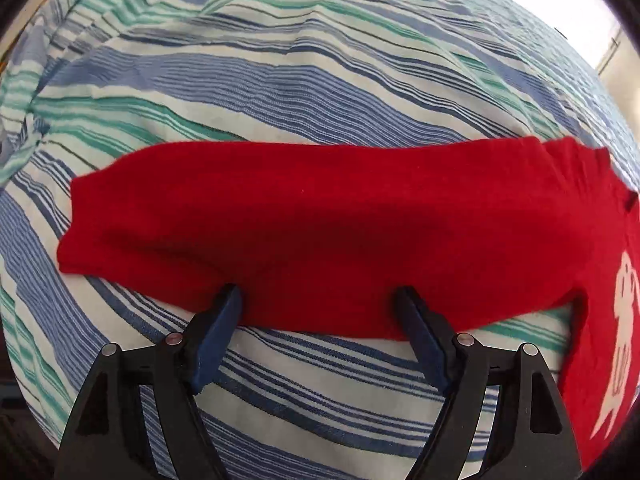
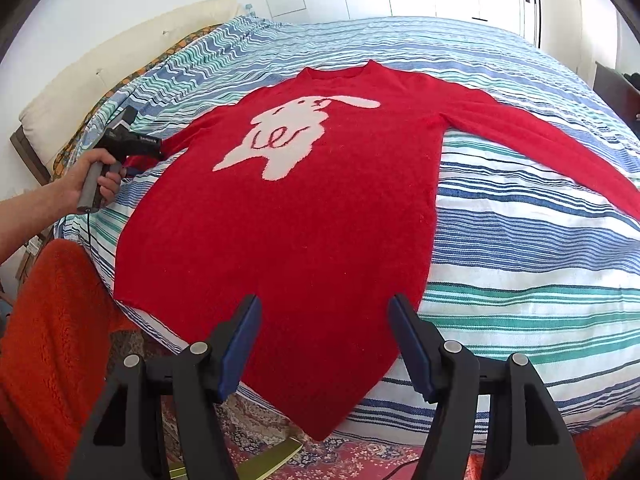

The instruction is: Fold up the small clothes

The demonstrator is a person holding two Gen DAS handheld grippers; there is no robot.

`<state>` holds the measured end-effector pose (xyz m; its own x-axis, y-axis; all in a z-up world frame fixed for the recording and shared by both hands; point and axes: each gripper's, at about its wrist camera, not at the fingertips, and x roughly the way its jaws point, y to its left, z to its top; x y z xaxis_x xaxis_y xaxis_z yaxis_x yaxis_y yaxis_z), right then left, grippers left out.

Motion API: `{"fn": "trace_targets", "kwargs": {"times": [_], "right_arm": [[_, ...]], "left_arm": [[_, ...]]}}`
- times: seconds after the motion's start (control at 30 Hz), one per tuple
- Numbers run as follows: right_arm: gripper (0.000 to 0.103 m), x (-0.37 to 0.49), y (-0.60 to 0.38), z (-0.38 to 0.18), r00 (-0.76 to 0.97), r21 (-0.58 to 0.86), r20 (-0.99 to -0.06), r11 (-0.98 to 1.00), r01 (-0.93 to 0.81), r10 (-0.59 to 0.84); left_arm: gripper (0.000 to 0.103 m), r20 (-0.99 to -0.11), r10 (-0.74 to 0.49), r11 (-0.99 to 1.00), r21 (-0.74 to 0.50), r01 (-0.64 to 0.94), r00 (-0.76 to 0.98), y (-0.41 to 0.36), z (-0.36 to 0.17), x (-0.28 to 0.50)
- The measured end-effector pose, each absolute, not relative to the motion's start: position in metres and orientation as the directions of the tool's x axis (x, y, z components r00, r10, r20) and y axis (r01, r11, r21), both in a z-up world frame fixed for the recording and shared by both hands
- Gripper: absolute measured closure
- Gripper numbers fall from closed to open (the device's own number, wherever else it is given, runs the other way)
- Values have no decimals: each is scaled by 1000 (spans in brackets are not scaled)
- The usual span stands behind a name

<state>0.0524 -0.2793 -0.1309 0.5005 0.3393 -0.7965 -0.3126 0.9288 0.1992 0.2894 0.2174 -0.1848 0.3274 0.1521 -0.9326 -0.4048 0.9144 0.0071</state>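
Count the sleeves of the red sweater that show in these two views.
2. The left sleeve lies across the striped bedspread, just ahead of the left gripper. The right sleeve stretches out to the right across the bed. None seems hidden.

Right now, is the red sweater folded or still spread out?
Spread out. The red sweater lies flat on the striped bedspread, rabbit design facing up, one sleeve stretched sideways. The other sleeve also lies straight, unfolded.
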Motion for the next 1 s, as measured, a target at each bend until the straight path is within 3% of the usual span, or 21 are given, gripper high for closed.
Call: {"fn": "trace_targets", "kwargs": {"times": [0.43,1.0], "right_arm": [[37,57,-282,-134,496,237,-788,923,-304,366],[37,52,-288,-132,509,245,-778,924,-294,368]], "left_arm": [[19,-859,288,941,172,-293,423,170,-122,228],[17,-784,295,955,226,-192,546,119,-76,224]]}}
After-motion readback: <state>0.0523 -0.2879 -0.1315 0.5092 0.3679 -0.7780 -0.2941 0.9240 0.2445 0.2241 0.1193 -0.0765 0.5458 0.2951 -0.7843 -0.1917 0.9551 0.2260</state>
